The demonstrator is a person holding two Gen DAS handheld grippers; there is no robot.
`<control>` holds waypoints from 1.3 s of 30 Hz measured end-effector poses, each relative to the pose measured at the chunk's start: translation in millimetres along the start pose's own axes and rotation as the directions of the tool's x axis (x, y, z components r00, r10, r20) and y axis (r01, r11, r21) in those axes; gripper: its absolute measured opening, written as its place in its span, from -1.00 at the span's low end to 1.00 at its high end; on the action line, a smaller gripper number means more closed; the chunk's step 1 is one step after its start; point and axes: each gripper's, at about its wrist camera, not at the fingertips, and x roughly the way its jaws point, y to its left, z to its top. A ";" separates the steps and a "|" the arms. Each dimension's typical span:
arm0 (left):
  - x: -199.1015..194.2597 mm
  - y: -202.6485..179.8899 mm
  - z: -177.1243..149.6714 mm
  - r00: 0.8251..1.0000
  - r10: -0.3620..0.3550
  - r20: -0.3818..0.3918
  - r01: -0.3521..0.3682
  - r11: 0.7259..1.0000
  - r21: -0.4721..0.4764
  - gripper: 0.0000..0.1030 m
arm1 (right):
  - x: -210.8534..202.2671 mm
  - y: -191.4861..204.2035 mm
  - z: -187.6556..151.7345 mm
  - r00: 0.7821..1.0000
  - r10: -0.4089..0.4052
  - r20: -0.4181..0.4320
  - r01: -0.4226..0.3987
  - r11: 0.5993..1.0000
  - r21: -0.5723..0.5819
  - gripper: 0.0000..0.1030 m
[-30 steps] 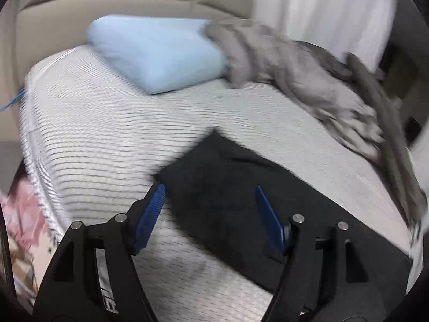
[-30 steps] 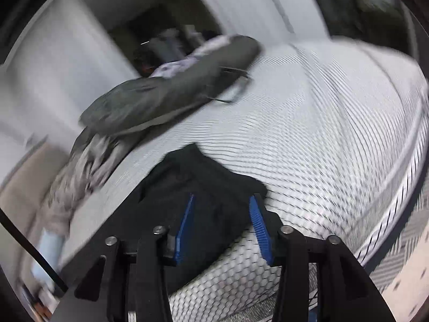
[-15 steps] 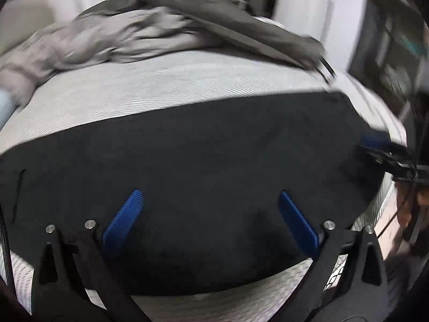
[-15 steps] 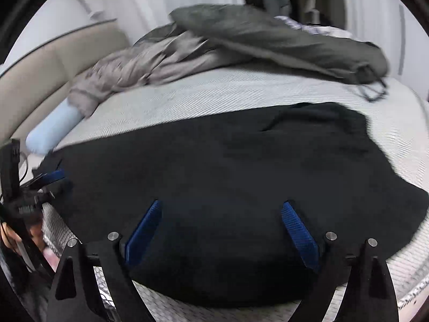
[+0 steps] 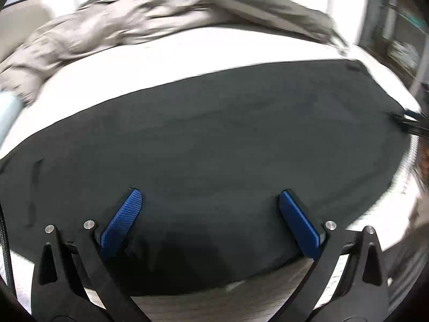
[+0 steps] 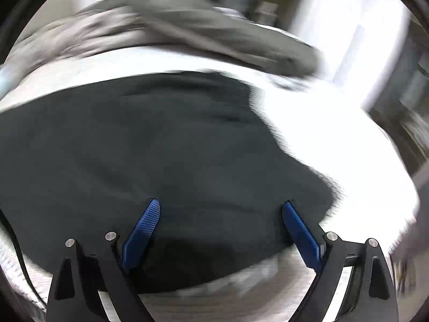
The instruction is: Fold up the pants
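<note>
The black fabric pants are seen spread flat across the white mattress of the bed, and this garment is taken as the landmark for everything else. Above its near edge the left hand-held gripper is held, with its blue ribbed pads spread wide and nothing pinched between them; the dark cloth is merely seen below the gap. In the right wrist view the same pants are shown, blurred, with a lobed end toward the right side of the bed. The right hand-held gripper is likewise released, its blue pads set far apart over the near edge of the pants, with no fabric gripped. Beyond the far edge of the pants, a crumpled grey-beige blanket and a dark olive garment are heaped along the bed. At the left end of the pants a pale blue pillow is partly seen.
</note>
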 end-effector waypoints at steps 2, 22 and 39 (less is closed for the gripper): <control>2.0 23.9 -1.9 0.999 0.048 -0.012 -0.048 0.996 -0.071 0.97 | 1.8 -22.5 -0.4 0.997 0.082 0.006 -0.082 0.993 0.085 0.81; 18.4 12.2 15.2 0.997 0.032 -0.068 -0.034 0.999 -0.030 0.95 | 7.3 63.7 23.6 0.971 0.237 -0.039 -0.240 0.967 -0.081 0.54; 62.7 -22.2 66.6 0.989 -0.036 -0.145 0.047 0.996 0.073 0.97 | 12.4 183.9 63.8 0.971 0.209 -0.112 -0.236 0.899 -0.369 0.66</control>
